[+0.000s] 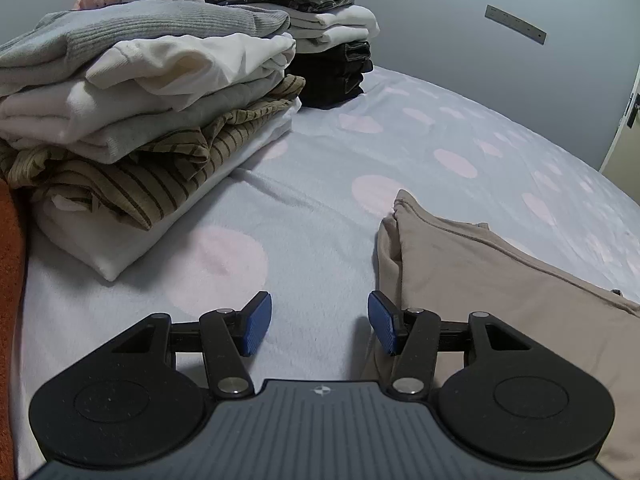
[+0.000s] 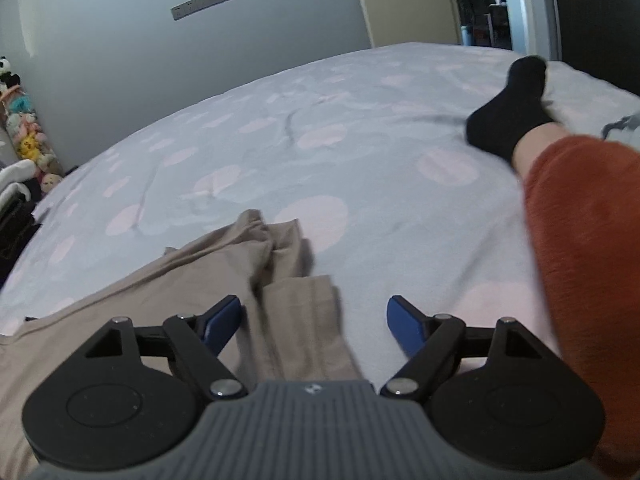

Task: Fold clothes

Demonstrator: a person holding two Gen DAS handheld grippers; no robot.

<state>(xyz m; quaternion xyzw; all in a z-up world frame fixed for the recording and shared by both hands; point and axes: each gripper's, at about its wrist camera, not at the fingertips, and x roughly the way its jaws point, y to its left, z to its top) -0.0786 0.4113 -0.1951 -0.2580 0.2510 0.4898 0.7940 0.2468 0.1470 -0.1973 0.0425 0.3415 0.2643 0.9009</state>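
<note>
Left tool (image 1: pixel 319 322) spread, empty, beside beige garment (image 1: pixel 500 292); right tool (image 2: pixel 314 326) spread over its edge.

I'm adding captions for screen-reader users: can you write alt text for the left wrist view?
The open left tool hovers over a spotted bedsheet, holding nothing, with a beige garment lying flat just to its right. At the left stands a pile of folded clothes, with a second pile behind it near the grey wall.
</note>
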